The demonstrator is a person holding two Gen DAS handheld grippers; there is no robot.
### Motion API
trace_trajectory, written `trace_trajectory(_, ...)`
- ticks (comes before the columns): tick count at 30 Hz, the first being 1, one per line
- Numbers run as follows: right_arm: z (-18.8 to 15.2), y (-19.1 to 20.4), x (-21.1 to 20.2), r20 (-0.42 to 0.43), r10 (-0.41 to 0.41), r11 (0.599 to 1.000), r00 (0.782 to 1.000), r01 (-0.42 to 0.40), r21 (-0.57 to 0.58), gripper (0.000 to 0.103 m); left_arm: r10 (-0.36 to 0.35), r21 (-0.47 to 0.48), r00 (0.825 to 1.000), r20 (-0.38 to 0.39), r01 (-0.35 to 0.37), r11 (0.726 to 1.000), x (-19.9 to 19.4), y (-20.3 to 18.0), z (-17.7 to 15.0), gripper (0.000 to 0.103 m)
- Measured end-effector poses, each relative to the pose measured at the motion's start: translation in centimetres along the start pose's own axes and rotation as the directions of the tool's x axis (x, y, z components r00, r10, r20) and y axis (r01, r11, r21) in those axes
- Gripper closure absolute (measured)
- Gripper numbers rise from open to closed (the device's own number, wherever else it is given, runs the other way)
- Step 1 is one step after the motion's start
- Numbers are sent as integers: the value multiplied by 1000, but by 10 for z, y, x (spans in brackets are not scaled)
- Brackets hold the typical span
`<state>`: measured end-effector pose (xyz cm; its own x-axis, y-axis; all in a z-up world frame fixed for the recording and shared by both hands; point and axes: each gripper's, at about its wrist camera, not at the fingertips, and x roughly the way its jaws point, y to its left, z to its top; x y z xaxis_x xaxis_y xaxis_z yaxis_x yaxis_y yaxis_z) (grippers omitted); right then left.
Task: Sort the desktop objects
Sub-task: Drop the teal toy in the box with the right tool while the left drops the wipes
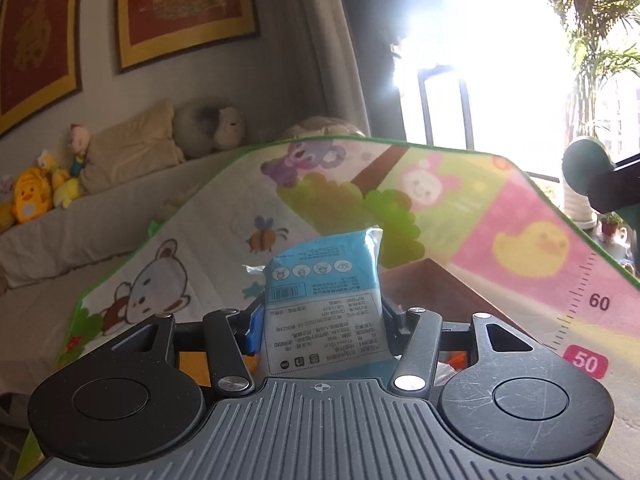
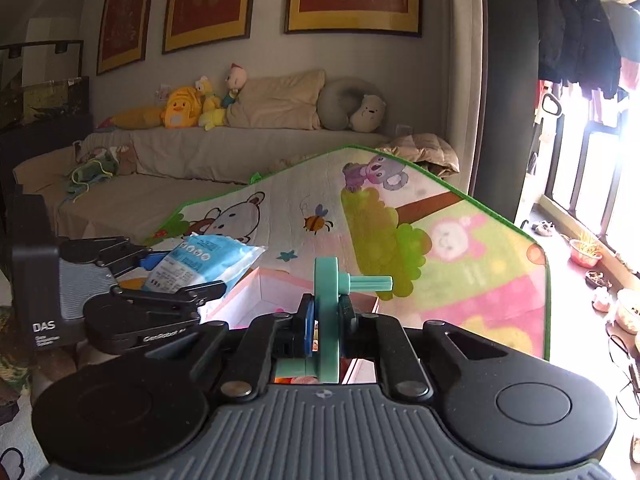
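Left gripper (image 1: 322,316) clamps a blue tissue packet (image 1: 324,300); right gripper (image 2: 326,320) clamps a green wheel toy (image 2: 329,320). Both are above the cartoon mat (image 2: 460,264).

Left wrist: looks along my left fingers, close, toward the window.
Right wrist: faces the sofa (image 2: 224,160).
Shared: play mat (image 1: 480,208).

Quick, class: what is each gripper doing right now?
Left gripper: shut on the blue wipes packet.
Right gripper: shut on the green disc toy.
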<state>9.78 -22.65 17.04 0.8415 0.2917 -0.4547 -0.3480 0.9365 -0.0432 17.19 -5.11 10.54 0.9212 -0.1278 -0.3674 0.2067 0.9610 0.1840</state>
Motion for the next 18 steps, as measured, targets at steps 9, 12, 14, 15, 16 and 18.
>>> trace_trajectory(9, 1, 1, 87, -124, 48, 999, 991, -47, 15, 92, -65, -129, 998, 14, 66, 989, -20, 35, -29, 14)
trace_trajectory(12, 12, 12, 126, -176, 84, 996, 981, -80, 33, 92, -84, -130, 996, -5, 82, 988, -45, 37, -45, 11)
trace_trajectory(14, 20, 21, 152, -198, 96, 995, 976, -90, 38, 92, -92, -122, 995, -28, 88, 989, -55, 37, -58, 9)
trace_trajectory(15, 22, 25, 162, -200, 93, 996, 975, -88, 32, 92, -93, -120, 995, -46, 87, 989, -58, 37, -66, 9)
trace_trajectory(16, 25, 29, 176, -213, 92, 996, 973, -87, 35, 92, -91, -119, 994, -63, 83, 989, -61, 38, -73, 8)
trace_trajectory(18, 27, 33, 200, -260, 100, 995, 960, -88, 56, 92, -73, -127, 992, -101, 60, 990, -66, 42, -88, 8)
